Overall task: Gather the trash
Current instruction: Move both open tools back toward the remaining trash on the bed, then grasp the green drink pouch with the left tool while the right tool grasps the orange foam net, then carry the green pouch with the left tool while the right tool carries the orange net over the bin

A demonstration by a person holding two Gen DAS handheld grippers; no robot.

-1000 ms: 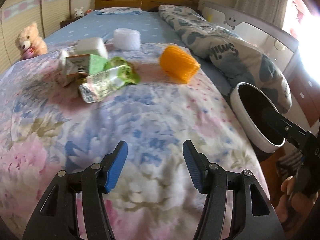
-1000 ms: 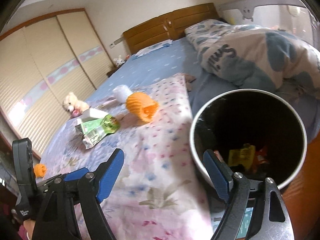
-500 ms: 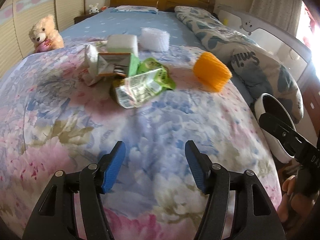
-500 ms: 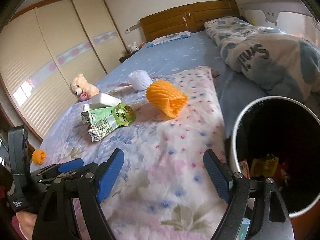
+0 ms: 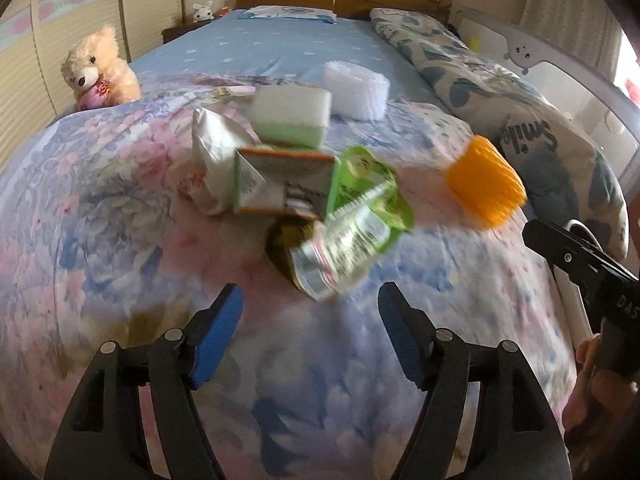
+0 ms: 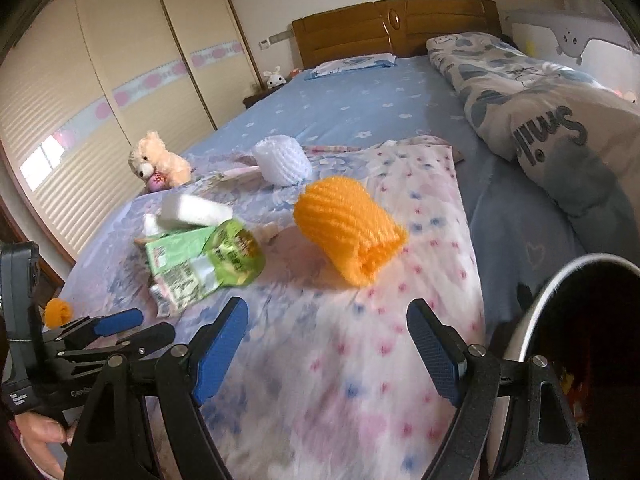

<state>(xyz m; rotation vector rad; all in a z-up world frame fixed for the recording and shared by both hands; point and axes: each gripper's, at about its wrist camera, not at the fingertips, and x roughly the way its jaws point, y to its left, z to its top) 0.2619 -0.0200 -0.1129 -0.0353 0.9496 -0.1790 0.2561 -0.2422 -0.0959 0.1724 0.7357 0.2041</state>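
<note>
Since a second ago both grippers have swung away from the bin toward the litter, so the pile now fills the middle of each wrist view; the green wrapper (image 5: 352,232) lies nearest, tipped against a small carton (image 5: 280,184), with a white paper bag (image 5: 212,156) and a white-and-green sponge (image 5: 292,118) behind, all touching in one heap on the flowered quilt (image 5: 120,240) of the bed; the orange foam net (image 6: 348,228) sits apart to the right, a white foam net (image 6: 284,160) farther back; the left gripper (image 5: 310,336) is empty and its jaws are opening, just short of the wrapper; the right gripper (image 6: 328,348) stands wide and empty, aimed at the orange net; the bin (image 6: 560,292) waits at the bed's edge beside it; best to pinch each light piece at a firm fold, one at a time, without snagging the quilt
</note>
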